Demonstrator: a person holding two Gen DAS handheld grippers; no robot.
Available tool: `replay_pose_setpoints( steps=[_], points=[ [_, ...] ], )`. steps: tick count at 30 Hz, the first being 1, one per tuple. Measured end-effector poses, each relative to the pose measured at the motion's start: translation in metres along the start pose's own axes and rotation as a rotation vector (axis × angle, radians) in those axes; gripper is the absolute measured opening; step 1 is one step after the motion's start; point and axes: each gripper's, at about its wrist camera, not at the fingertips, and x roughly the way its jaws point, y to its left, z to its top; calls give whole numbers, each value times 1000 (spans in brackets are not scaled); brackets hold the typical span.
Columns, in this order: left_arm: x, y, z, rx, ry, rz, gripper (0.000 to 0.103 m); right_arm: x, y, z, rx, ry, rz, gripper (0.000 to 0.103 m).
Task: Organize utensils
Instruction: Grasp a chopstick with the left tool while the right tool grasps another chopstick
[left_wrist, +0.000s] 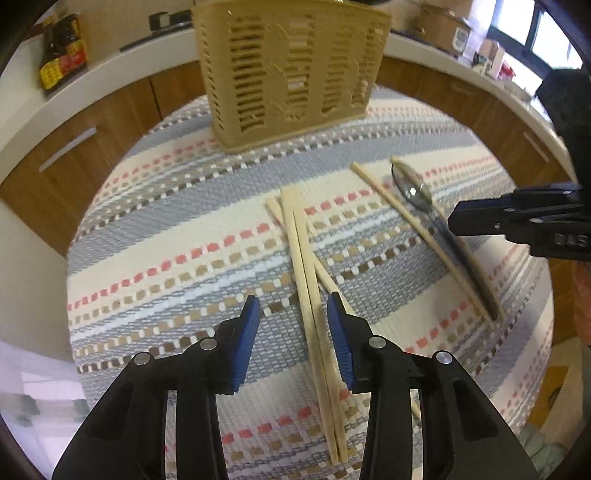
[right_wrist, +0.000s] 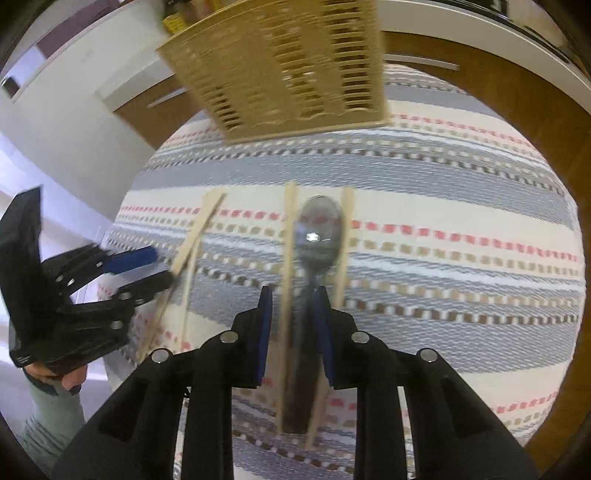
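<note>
Both grippers spread, empty: left gripper (left_wrist: 293, 310) straddles chopsticks (left_wrist: 308, 295); right gripper (right_wrist: 293, 306) brackets spoon (right_wrist: 318, 236). Pickup step. Next I close, then carry to the caddy (left_wrist: 291, 74) beyond.

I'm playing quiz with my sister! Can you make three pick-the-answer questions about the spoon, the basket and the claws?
1. Where does the shiny metal spoon lie?
A. Inside the basket
B. On the striped woven cloth, between two wooden chopsticks
C. On the floor

2. What colour is the slotted plastic utensil basket?
A. Beige
B. Green
C. Red

3. How is the left claw?
A. Shut on a spoon
B. Holding the basket
C. Open over the bundle of pale wooden chopsticks

Answers:
1 B: the right wrist view shows the spoon flat on the cloth with a chopstick along each side.
2 A: both views show tan, beige plastic.
3 C: its blue pads stand apart, with chopsticks passing between them.
</note>
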Motion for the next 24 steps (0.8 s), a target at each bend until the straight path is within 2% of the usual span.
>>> replay_pose_setpoints(
  steps=[6, 11, 20, 22, 23, 24],
  points=[
    [4, -3, -1, 4, 18, 13, 35, 18, 20, 5, -66, 47, -34, 21],
    [6, -1, 2, 14, 33, 12, 34, 33, 24, 14, -87, 72, -123, 21],
    [18, -9, 27, 80, 107, 53, 34, 58, 45, 38, -130, 140, -190, 21],
    [19, -12, 32, 85, 117, 52, 32, 62, 47, 44, -131, 160, -211, 14],
    [20, -12, 33, 84, 119, 49, 30, 65, 50, 46, -143, 165, -226, 6],
    [21, -12, 34, 85, 119, 55, 29, 66, 52, 47, -151, 166, -228, 6]
  ],
)
